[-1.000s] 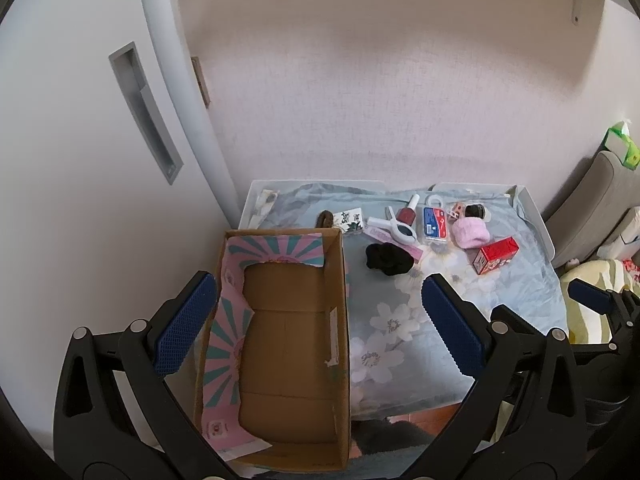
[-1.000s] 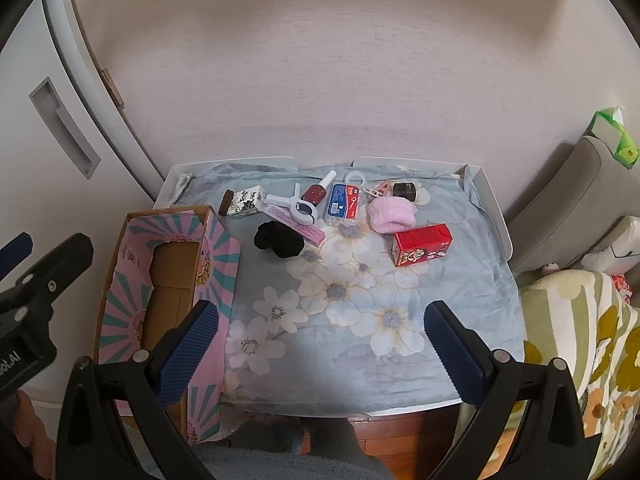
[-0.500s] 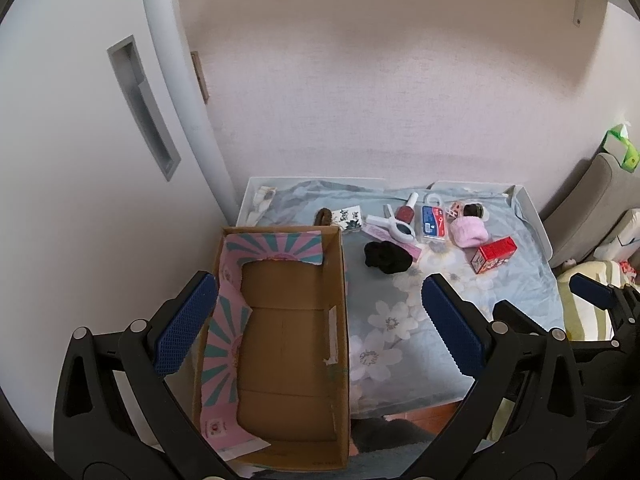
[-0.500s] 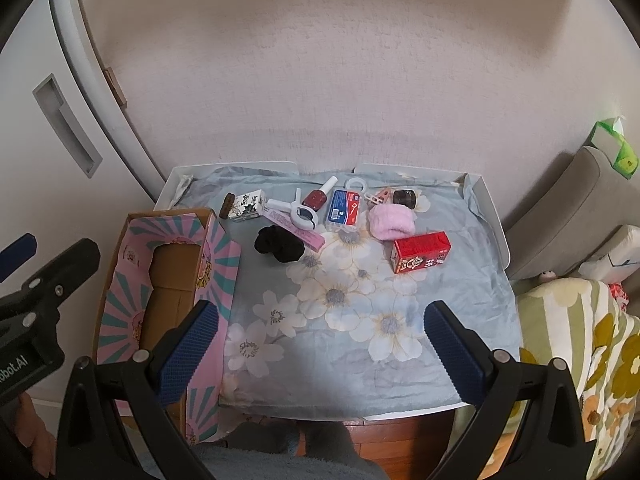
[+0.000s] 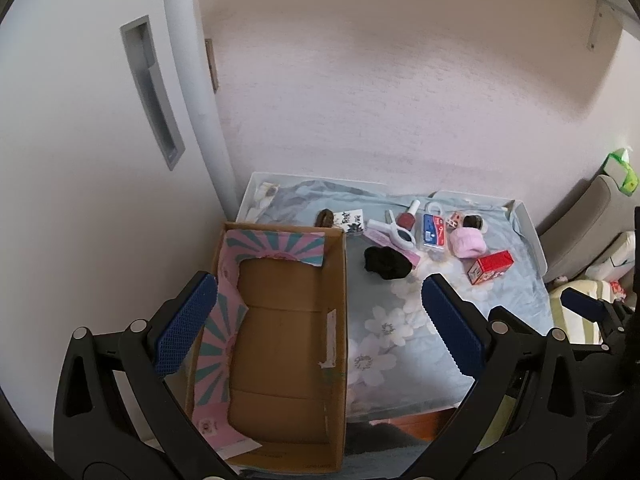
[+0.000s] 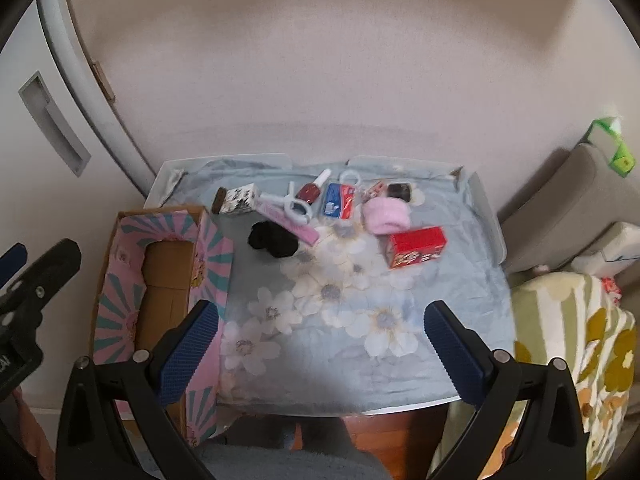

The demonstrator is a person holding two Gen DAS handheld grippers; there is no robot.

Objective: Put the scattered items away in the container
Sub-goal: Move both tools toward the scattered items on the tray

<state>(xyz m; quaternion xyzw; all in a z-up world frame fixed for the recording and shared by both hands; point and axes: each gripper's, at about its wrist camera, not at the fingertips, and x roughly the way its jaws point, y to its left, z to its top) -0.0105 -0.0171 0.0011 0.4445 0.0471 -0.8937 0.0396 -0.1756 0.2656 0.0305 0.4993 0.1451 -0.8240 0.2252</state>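
Left wrist view: the cardboard box (image 5: 288, 344), an open, empty brown carton with pink-and-teal sunburst paper on its flaps, stands at the left edge of the desk (image 5: 528, 232), which is draped in a pale blue floral cloth (image 5: 400, 320). The scattered items lie near the desk's far edge: a crumpled black fabric piece (image 5: 387, 263), a soft pink cloth roll (image 5: 467, 242), a glossy red carton (image 5: 490, 266), a dark red nail-polish bottle (image 5: 407, 218), a white plastic clip (image 5: 394, 234) and a blue-and-red card pack (image 5: 435, 230). The left claw (image 5: 320, 330) hangs wide open above the box, its pads ribbed blue. Right wrist view: the right claw (image 6: 320, 344) is likewise spread wide and empty, above the desk's near edge. Compared with the earlier frames, both claws sit slightly further back from the desk; no item has shifted.
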